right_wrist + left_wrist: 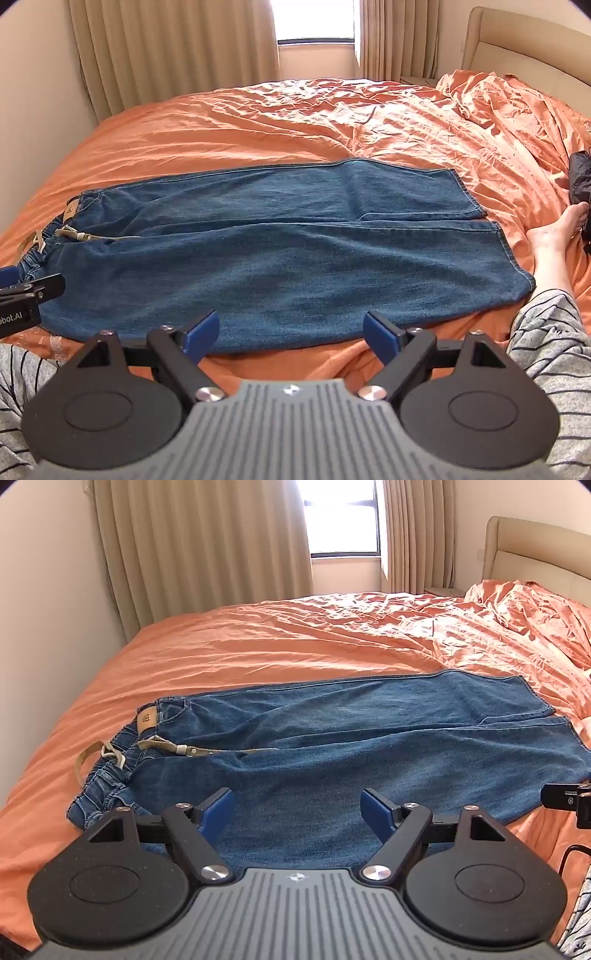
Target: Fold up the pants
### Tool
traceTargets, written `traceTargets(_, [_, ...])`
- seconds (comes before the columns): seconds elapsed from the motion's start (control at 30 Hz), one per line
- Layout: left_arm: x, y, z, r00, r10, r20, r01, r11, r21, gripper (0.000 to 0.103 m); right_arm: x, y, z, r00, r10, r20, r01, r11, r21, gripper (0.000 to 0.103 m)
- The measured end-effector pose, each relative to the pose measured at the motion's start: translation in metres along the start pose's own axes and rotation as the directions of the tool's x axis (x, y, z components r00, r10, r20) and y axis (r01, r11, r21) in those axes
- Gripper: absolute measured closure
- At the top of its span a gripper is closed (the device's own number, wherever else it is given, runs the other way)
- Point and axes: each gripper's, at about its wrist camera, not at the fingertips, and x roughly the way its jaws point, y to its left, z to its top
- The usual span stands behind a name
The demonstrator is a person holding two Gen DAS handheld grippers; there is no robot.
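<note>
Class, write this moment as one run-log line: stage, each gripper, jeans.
stage: before first fold | left gripper: open, above jeans | right gripper: open, at near edge | jeans: flat on bed, unfolded

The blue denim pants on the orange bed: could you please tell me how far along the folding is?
Done: the blue denim pants lie flat on the orange bedsheet, legs side by side. In hand: nothing; the left gripper and right gripper are open and empty. Left: every fold.

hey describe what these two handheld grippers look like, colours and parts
Both the left gripper and the right gripper match: blue finger pads on black linkage arms with silver screws, two round black discs, and a ribbed grey body. The person wears grey striped sleeves.
</note>
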Motion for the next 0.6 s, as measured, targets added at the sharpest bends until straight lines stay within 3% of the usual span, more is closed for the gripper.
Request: traceTargets(0.6, [0.0026,-0.0003,-0.0059,1.000,0.002,-0.029,-0.002,1.000,-0.004,0.012,0.0010,0.0015,-0.0029,1.000,-0.001,-0.024,0.000,1.000,-0.003,0.021])
